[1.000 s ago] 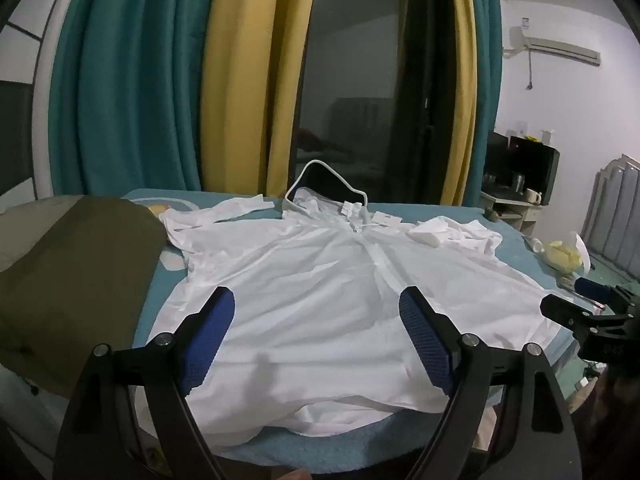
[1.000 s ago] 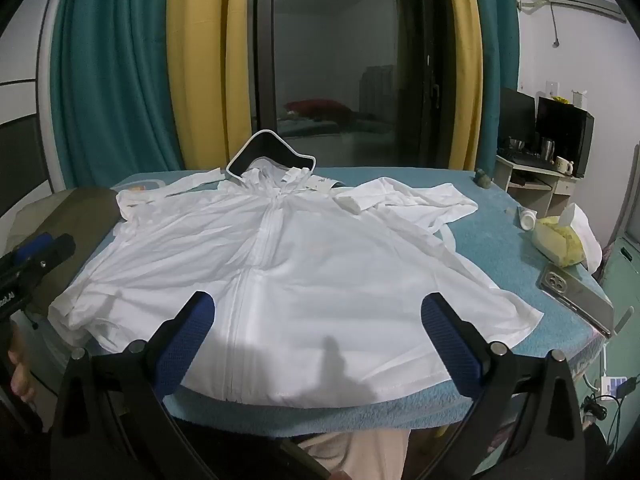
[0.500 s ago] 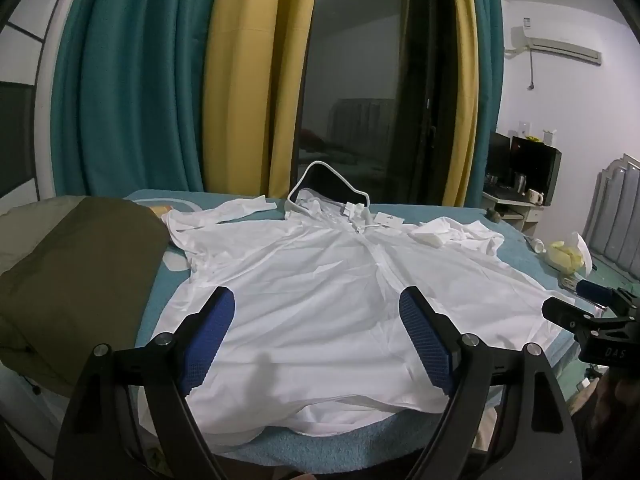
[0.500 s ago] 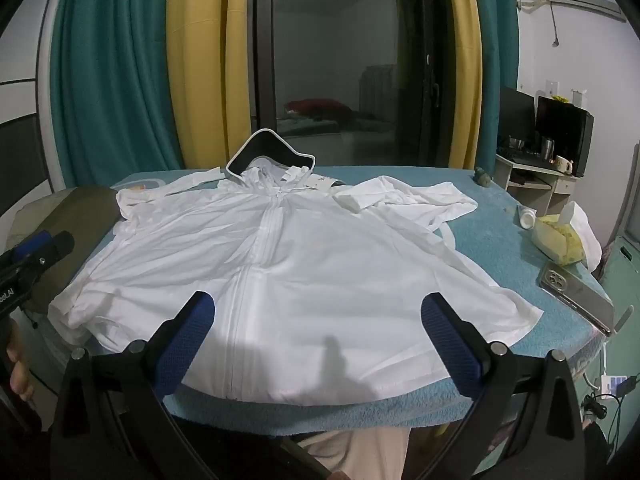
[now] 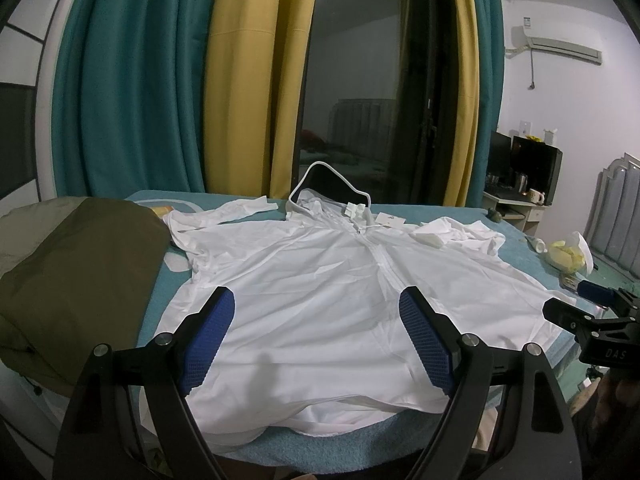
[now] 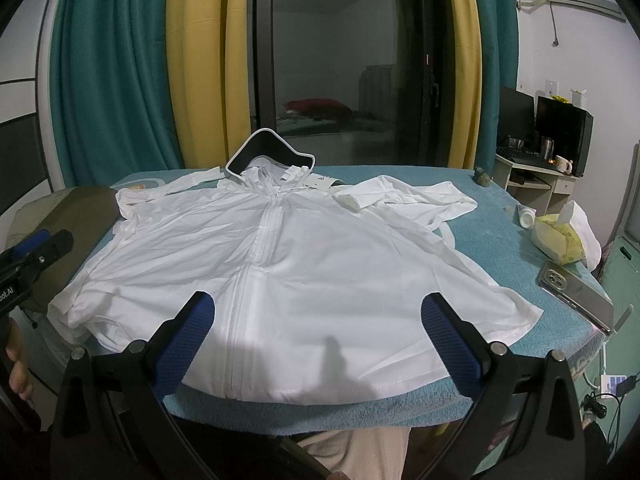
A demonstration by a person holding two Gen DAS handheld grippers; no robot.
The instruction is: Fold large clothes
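Here the white jacket (image 6: 304, 264) lies flat on the teal surface (image 6: 496, 232), while the left gripper (image 5: 316, 340) and right gripper (image 6: 320, 344) hover at its six o'clock hem, fingers spread, empty.

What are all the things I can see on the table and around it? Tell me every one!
jacket: one, white, zipped, spread flat on the middle of the table.
table cover: one, teal, under the jacket.
garment: one, olive green, heaped at the table's left end.
phone: one, silvery, at the table's right edge.
bag: one, yellow and white, beyond the phone.
curtains: teal and yellow, either side of the dark glass door.
air conditioner: one, white, high on the right wall.
mug: one, white, on the desk at right.
left gripper: black with blue pads, open above the hem.
right gripper: black with blue pads, open above the hem.
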